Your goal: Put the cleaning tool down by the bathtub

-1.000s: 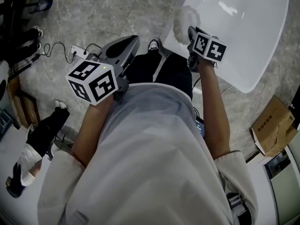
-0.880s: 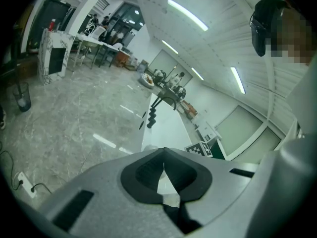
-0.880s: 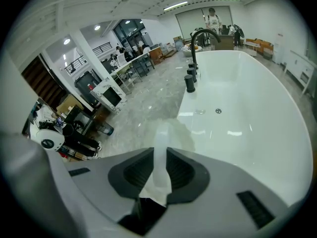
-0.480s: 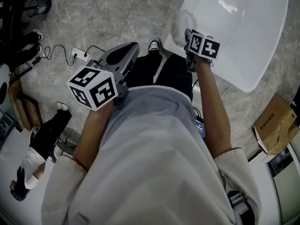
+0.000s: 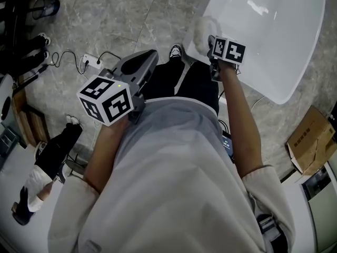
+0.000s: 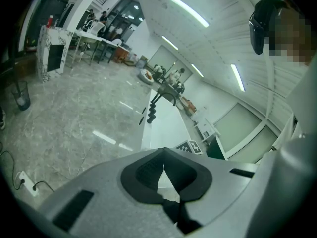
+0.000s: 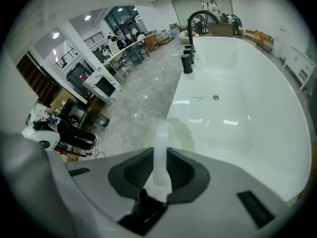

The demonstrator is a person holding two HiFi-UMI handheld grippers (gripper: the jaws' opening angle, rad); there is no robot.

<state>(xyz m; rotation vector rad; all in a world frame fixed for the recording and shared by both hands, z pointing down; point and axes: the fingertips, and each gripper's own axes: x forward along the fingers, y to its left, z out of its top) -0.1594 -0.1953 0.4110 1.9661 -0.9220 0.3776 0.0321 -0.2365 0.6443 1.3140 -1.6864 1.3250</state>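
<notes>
Right claw (image 7: pixel 162 157) pinches white cleaning tool (image 5: pixel 203 30) handle, fluffy head at bathtub (image 5: pixel 287 46) rim. Left claw (image 6: pixel 163 157) pressed together, empty, held over marble floor (image 5: pixel 116 15).

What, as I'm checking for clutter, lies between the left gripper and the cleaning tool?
In the head view, only the person's shoe and dark trouser leg, over grey floor, lie between the left gripper and the cleaning tool.

Your right gripper (image 5: pixel 212 42), arm stretched forward and pointing steeply down, is clamped on the cleaning tool (image 5: pixel 202 29). Your left gripper (image 5: pixel 151 57) is held nearer your body, jaws together.
</notes>
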